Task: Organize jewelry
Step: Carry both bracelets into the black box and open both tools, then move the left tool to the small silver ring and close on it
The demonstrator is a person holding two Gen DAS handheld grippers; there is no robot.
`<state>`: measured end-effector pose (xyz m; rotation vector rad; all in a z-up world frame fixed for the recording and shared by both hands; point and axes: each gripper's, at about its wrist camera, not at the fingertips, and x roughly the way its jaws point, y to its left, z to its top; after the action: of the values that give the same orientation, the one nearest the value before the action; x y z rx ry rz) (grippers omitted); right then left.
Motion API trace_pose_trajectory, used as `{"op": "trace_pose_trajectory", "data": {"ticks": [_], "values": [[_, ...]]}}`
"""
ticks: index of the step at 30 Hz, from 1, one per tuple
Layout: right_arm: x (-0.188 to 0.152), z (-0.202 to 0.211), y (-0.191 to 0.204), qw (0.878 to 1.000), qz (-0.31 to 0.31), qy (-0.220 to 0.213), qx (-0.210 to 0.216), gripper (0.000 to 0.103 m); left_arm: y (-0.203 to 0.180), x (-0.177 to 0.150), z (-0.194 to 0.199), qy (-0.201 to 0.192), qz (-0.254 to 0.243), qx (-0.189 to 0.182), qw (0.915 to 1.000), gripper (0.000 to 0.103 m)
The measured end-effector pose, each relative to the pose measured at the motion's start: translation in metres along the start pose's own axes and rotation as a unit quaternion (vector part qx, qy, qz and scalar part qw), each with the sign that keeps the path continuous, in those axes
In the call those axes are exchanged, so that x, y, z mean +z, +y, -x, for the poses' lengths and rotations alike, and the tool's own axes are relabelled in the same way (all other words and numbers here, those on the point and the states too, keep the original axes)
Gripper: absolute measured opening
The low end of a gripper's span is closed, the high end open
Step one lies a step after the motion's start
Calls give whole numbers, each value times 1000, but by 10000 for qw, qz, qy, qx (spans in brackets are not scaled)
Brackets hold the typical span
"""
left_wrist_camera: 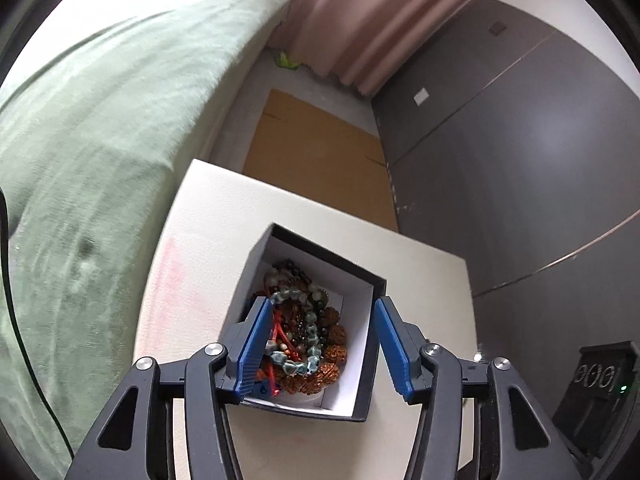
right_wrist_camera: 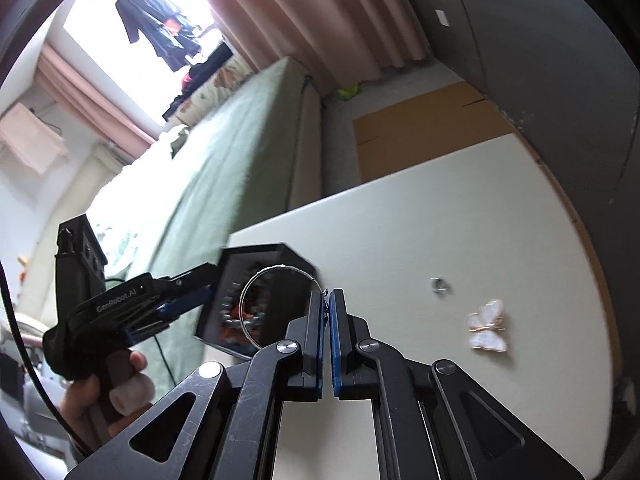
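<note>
A black jewelry box (left_wrist_camera: 376,284) with a white lining stands on the white table (left_wrist_camera: 208,216), tilted, holding a pile of beaded bracelets (left_wrist_camera: 308,344). My left gripper (left_wrist_camera: 318,304) is open, its blue fingers straddling the box; one finger (left_wrist_camera: 256,336) is inside by the beads, the other outside the right wall. In the right wrist view my right gripper (right_wrist_camera: 329,294) is shut on a thin silver hoop (right_wrist_camera: 276,268), held up beside the box (right_wrist_camera: 280,256). A butterfly brooch (right_wrist_camera: 488,326) and a small ring (right_wrist_camera: 439,285) lie on the table to the right.
A green-covered bed (left_wrist_camera: 92,132) runs along the table's left side. Pink curtains (left_wrist_camera: 352,20), a grey cabinet (left_wrist_camera: 520,152) and flat cardboard (left_wrist_camera: 316,156) on the floor lie beyond. A black device (left_wrist_camera: 600,384) sits at the right.
</note>
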<state>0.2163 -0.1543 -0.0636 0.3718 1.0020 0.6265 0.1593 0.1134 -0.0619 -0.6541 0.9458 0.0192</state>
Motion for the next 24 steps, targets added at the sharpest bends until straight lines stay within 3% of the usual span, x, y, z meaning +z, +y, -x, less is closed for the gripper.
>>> {"op": "trace_pose_trajectory", "data": {"ticks": [14, 15, 17, 24], "values": [[4, -54, 41, 9941, -341, -193, 1016, 6, 29, 16, 38, -410, 263, -23, 9988, 54], [5, -60, 44, 9954, -294, -99, 912, 11, 30, 16, 39, -412, 285, -32, 9987, 54], [3, -67, 45, 9970, -281, 44, 718, 52, 32, 17, 40, -407, 291, -26, 9987, 54], [5, -44, 30, 9983, -369, -216, 390, 55, 29, 15, 41, -404, 243, -36, 9989, 54]]}}
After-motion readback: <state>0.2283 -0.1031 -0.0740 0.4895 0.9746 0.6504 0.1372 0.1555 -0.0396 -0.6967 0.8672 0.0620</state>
